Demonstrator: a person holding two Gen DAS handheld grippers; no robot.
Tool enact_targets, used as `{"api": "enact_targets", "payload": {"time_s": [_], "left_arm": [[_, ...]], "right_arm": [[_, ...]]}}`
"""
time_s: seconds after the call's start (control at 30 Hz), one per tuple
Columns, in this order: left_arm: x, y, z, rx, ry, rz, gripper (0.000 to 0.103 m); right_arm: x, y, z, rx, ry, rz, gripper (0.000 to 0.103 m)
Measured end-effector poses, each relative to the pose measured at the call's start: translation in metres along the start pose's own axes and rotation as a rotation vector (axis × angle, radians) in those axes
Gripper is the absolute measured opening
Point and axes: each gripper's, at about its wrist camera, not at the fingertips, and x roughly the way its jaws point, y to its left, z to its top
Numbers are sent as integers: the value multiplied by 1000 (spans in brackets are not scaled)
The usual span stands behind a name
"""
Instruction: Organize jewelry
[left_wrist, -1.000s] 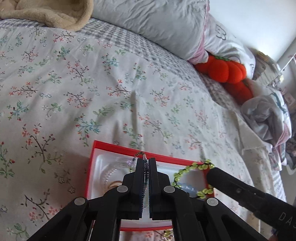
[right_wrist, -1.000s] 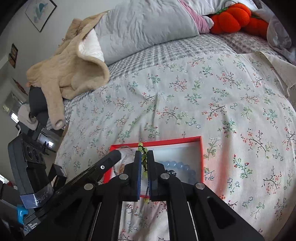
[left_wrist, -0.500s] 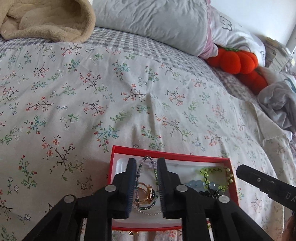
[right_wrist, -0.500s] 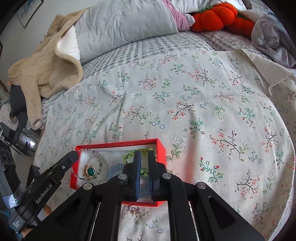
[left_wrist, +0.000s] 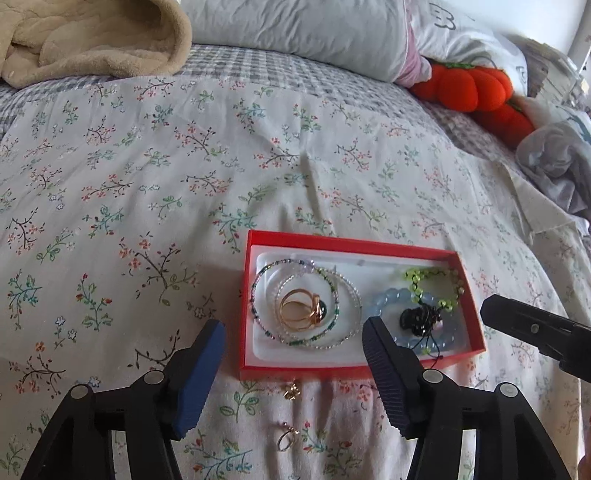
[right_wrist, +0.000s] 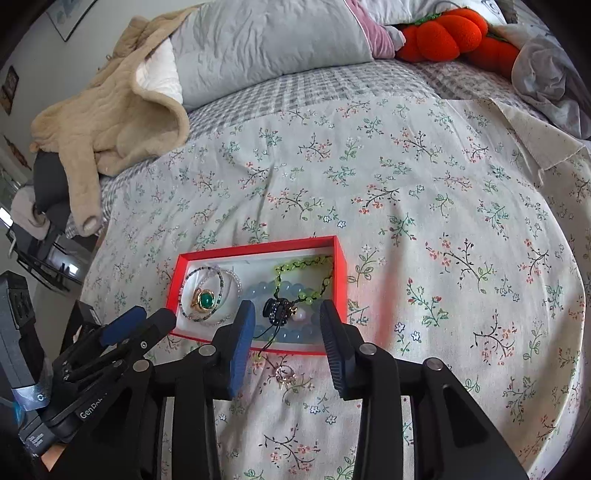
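While both tools stand apart and empty, most of the jewelry already lies in the red box (left_wrist: 476, 325).

Jaws of the left tool (left_wrist: 293, 352) and right tool (right_wrist: 286, 325) have just been opening, nothing between them. Inside the box: beaded bracelets (left_wrist: 295, 301) with a gold ring (left_wrist: 303, 308) at its left end, a green bracelet (left_wrist: 432, 288) and blue bracelet (left_wrist: 391, 302) at its right. Two small rings (left_wrist: 290, 415) lie on the bed just before the box's near edge, apparently left to put away.
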Motion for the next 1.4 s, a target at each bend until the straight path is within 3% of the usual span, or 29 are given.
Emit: {"api": "enact_targets", "payload": {"time_s": [0.37,0.53,0.8,1.0,1.13,1.2,1.27,1.4], "left_arm": [[1,12,-34,58,38,58,81],[11,23,-61,105,52,95,83],[17,38,-101,154,63,66,83],[16,32,-110,252,47,65,83],[19,26,-106,281,59,10,82],[21,22,-103,292,64,-20,78],[22,16,-100,310,66,-37,62],[27,8,-93,317,76,-72,44]], "right_arm": [[-5,-3,-27,-42,24,-32,67],[8,-11,-50,-92,73,-92,68],[27,-16,-81,-213,114,-146,68],[44,-18,-100,-280,147,-167,68],[51,-13,-103,-350,125,-193,77],[53,-11,-102,-357,123,-197,78],[55,-12,-99,-345,126,-195,80],[58,-9,-95,-337,129,-198,81]]}}
